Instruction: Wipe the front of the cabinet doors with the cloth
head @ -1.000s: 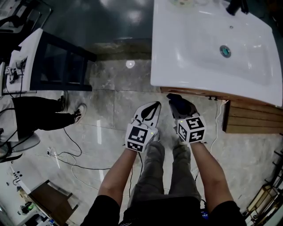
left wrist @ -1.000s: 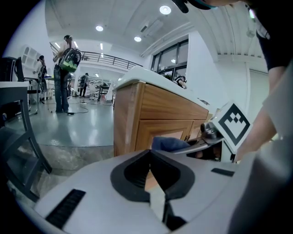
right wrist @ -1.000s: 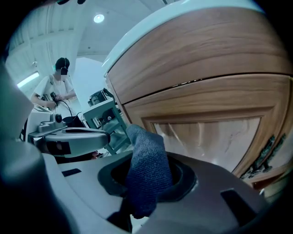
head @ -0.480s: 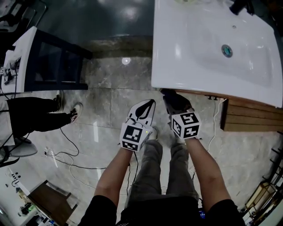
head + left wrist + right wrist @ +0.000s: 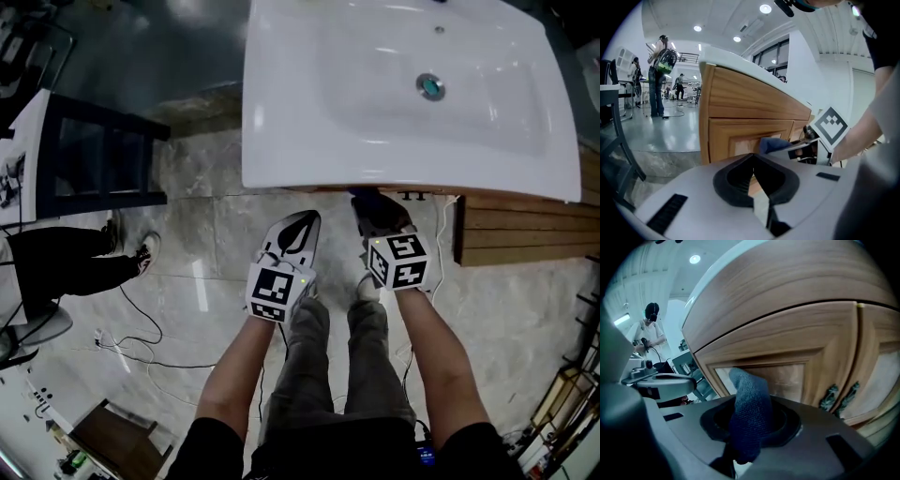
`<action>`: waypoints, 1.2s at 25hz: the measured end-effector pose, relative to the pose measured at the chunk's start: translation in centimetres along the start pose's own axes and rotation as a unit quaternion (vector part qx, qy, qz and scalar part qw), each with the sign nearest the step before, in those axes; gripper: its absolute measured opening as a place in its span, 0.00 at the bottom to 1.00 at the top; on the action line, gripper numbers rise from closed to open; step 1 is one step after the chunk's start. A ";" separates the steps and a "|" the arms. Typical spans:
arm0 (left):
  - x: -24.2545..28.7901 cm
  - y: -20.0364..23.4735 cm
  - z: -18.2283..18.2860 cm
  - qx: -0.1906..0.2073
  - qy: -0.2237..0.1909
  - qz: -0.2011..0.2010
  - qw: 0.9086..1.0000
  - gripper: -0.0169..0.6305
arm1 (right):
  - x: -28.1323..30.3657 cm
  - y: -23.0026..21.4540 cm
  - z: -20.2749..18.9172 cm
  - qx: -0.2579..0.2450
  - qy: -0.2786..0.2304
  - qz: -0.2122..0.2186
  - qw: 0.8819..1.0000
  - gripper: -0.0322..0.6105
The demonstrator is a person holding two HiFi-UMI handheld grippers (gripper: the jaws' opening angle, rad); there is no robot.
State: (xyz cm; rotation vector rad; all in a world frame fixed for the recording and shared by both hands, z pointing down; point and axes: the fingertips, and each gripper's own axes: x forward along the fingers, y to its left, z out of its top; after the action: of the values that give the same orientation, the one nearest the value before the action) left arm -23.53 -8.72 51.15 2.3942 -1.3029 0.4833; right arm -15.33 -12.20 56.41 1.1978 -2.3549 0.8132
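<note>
Looking steeply down from the head view, a pale marble floor [image 5: 211, 239] fills the scene, with a large white basin top [image 5: 281, 141] jutting over it from above. Under the basin stands a wooden cabinet [image 5: 787, 291]; its slatted side shows at the right of the head view.

The right gripper view faces two cabinet doors. The left door [image 5: 797, 373] has a lighter inset panel, and the right door [image 5: 886, 366] is partly cut off at the edge.

The person's bare forearms and grey trousers [image 5: 333, 375] reach up from the bottom edge. A second person's dark legs [image 5: 75, 258] stand at the far left, near a dark-framed table [image 5: 94, 159].

The left gripper [image 5: 302, 223] hangs beside the right one, short of the cabinet. Its jaws are closed tip to tip, with nothing between them.

The right gripper [image 5: 375, 208] sits just under the basin's front edge, its jaws pinched tight on a dark blue cloth [image 5: 749, 411]. The cloth sticks up in front of the left door's inset panel. Whether it presses on the wood cannot be told.

Two small dark metal handles [image 5: 829, 397] sit where the doors meet.
</note>
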 end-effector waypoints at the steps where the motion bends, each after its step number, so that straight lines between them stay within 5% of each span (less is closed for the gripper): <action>1: 0.5 -0.7 0.1 0.001 0.001 -0.004 1.000 0.04 | -0.6 -1.0 0.0 0.001 -0.002 -0.005 1.000 0.22; 16: 6.8 -10.6 0.9 0.014 0.002 -0.053 0.998 0.04 | -6.5 -9.2 -1.6 0.019 -0.016 -0.027 0.999 0.22; 30: 3.7 -7.6 -0.8 0.005 0.014 -0.043 0.999 0.04 | -4.9 -3.5 -3.5 0.012 0.005 0.015 1.000 0.22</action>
State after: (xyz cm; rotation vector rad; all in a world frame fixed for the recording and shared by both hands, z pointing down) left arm -15.29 -7.15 52.37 2.4312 -1.1824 0.4962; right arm -9.42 -8.68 57.50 1.1680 -2.3677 0.8564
